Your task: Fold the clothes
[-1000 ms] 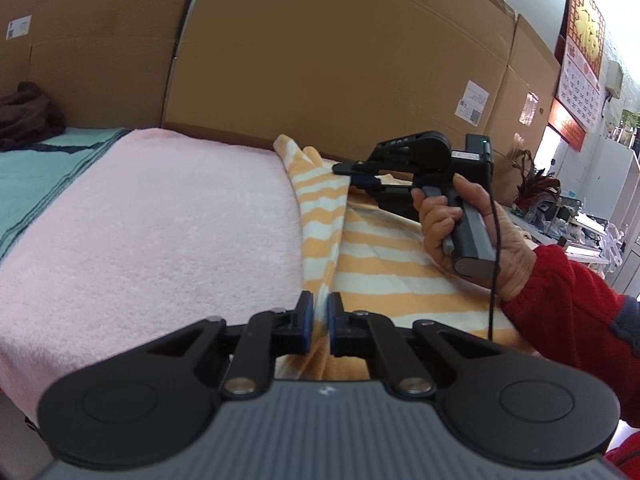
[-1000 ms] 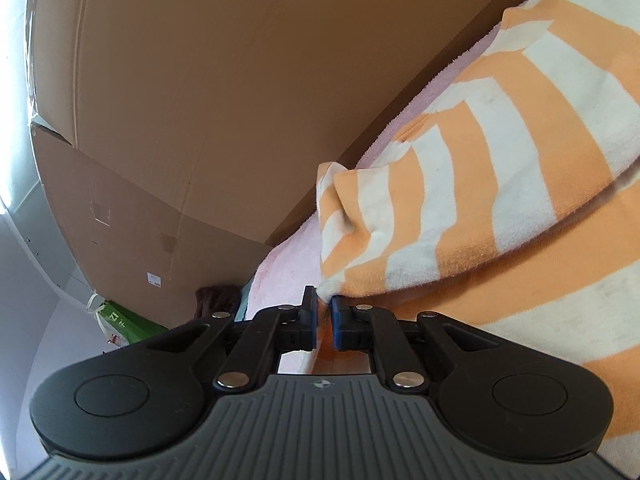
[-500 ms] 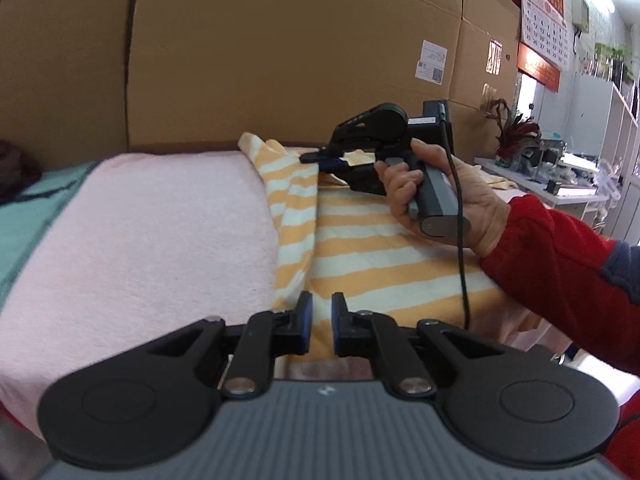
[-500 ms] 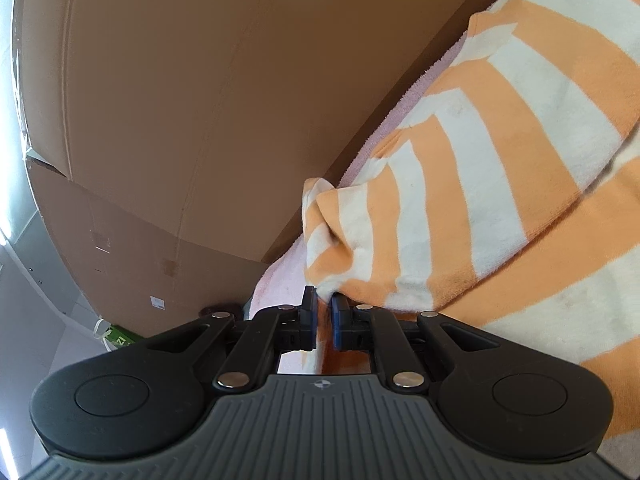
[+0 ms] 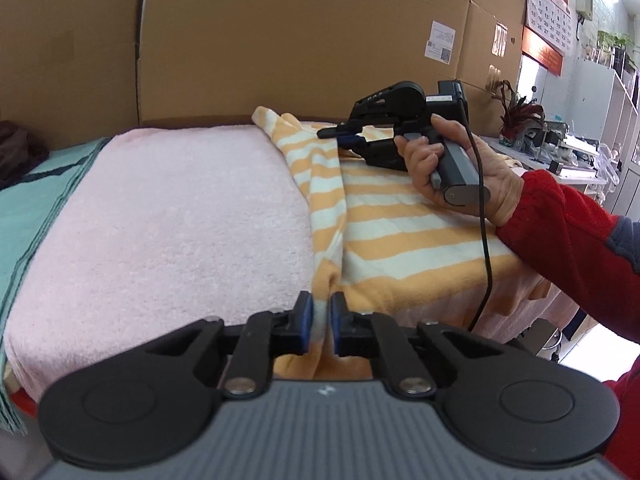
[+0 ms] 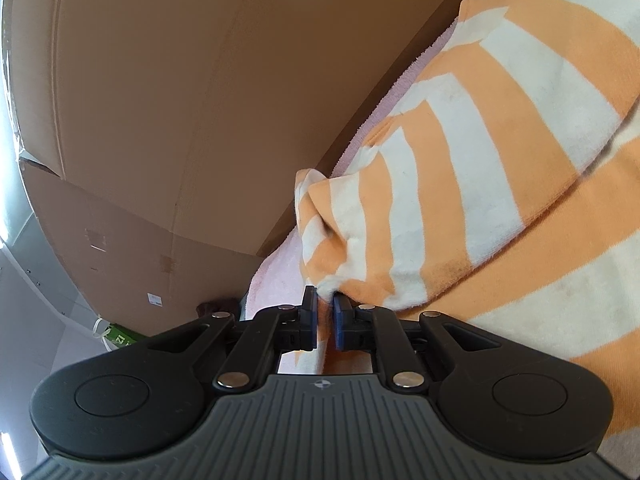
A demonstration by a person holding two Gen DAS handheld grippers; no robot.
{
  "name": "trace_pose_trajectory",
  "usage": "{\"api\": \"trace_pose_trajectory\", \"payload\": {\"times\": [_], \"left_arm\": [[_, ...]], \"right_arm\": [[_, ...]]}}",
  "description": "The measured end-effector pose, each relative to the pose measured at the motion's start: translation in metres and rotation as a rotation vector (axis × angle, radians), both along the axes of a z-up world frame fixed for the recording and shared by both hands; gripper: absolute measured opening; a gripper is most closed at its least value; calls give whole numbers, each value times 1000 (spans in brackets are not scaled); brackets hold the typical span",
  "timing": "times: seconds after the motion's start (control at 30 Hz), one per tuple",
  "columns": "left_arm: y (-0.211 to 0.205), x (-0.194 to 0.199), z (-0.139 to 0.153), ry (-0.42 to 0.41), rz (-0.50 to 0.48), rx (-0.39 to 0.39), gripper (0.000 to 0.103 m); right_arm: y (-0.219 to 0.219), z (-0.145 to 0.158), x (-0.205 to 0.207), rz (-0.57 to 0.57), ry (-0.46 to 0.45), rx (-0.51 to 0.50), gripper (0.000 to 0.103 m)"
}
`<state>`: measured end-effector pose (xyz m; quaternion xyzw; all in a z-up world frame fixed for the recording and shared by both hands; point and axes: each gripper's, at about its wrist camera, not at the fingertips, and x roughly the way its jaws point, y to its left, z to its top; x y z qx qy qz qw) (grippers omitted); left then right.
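Orange-and-white stripes filled the right side of the surface: the striped garment (image 5: 400, 216) lay spread over a pink towel (image 5: 172, 216) that covered the surface, with one long fold of it running from the near edge up toward the cardboard boxes (image 5: 300, 40) behind. The left gripper (image 5: 318, 322) sat at the near end of that fold, its jaws pinched together on the cloth after closing a touch further just then, the fabric caught between the blue pads. Across the surface, the right gripper (image 5: 340, 136) was clamped on the far corner of the same fold; in the right wrist view the corner bunched up right at the pads (image 6: 325, 312), whose jaws had just eased apart a shade while the cloth remained between them. A hand (image 5: 460, 172) in a red sleeve (image 5: 568, 236) gripped the right gripper's handle, a black cable (image 5: 484, 240) hanging down from it. A teal cloth (image 5: 36, 200) lay to the left of the pink towel, touching its edge. A calendar (image 5: 548, 0) hung on the wall at the far right.
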<state>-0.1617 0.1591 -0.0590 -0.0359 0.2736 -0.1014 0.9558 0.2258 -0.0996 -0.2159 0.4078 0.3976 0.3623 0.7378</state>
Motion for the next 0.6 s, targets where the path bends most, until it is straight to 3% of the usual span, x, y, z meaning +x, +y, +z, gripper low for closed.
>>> {"api": "trace_pose_trajectory", "payload": {"times": [0.3, 0.4, 0.53, 0.57, 0.6], "left_arm": [[-1, -10, 16, -33, -48, -78, 0], [-7, -5, 9, -7, -44, -48, 0], [-10, -6, 10, -19, -21, 54, 4], [-9, -6, 11, -22, -21, 76, 7], [-9, -7, 12, -26, -21, 97, 19]], "right_arm": [[-2, -2, 1, -4, 1, 1, 11], [-2, -2, 1, -5, 3, 4, 11], [-2, -2, 2, -8, 5, 8, 12], [-2, -2, 2, -7, 6, 8, 12], [-2, -2, 2, -6, 6, 8, 12]]}}
